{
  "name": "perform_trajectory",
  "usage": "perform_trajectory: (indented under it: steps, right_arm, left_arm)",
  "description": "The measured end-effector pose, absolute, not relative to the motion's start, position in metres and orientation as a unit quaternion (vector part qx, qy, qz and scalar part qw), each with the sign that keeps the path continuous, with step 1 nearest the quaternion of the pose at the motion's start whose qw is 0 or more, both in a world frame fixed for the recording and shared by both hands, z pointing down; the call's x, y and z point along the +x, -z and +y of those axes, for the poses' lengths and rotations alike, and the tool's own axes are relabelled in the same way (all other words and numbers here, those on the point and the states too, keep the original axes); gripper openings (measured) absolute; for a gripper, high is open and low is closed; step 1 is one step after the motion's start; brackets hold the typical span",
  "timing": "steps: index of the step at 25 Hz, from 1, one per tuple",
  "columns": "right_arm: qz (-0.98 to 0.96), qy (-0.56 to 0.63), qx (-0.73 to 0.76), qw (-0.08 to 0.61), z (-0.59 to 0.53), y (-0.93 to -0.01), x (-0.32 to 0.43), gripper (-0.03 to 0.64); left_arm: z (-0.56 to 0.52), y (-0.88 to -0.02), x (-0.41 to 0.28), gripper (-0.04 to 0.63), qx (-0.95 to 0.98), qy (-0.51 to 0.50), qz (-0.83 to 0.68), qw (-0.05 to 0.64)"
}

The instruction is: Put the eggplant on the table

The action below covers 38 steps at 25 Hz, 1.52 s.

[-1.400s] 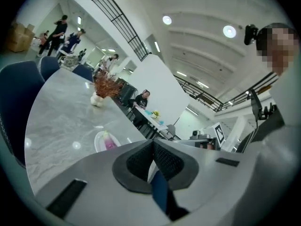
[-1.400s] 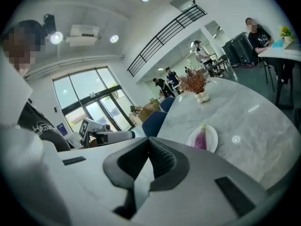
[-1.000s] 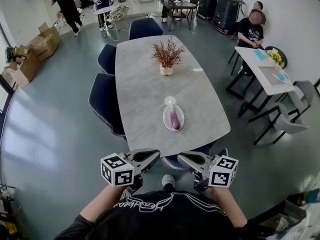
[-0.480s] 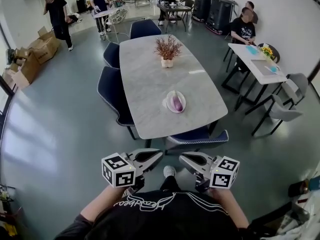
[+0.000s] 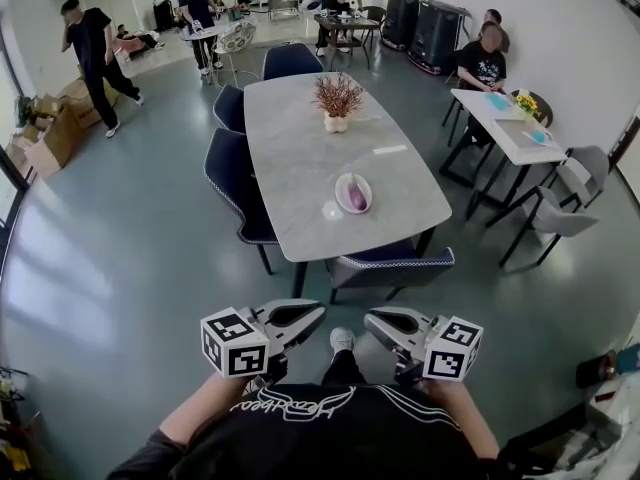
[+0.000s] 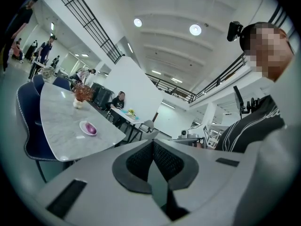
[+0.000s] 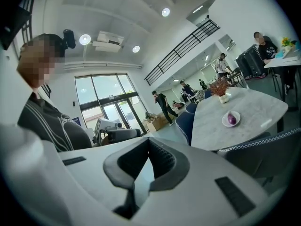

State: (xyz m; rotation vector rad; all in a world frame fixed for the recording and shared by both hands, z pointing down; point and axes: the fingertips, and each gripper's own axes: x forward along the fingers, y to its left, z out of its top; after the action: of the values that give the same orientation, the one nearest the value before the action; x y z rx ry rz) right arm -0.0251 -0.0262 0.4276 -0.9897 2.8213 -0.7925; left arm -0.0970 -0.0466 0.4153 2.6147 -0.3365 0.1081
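A purple eggplant lies on a white plate near the front end of the long grey table. Both grippers hover low over the floor, close to the person's body and well short of the table. The left gripper is shut with nothing in it, its pads meeting at the tip. Beside it, the right gripper is shut and empty too. The eggplant shows small and far off in the left gripper view and in the right gripper view.
A potted dried plant stands mid-table, and a small clear round thing sits beside the plate. Blue chairs line the left side and the near end. A person sits by a white side table; another walks at the back left.
The table and the plate now sit farther off and higher in the head view. Both grippers keep their place near the body, still shut. The person at the back left has walked on.
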Motion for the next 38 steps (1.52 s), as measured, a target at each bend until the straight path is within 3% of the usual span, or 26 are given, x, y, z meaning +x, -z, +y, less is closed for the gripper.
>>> perform_trajectory:
  steps: [38]
  right_arm:
    - [0.915,0.251,-0.315,0.011,-0.009,-0.444,-0.030,0.006]
  left_arm:
    - [-0.039,-0.428,-0.088,0.008,0.958,-0.054,-0.107,0.259]
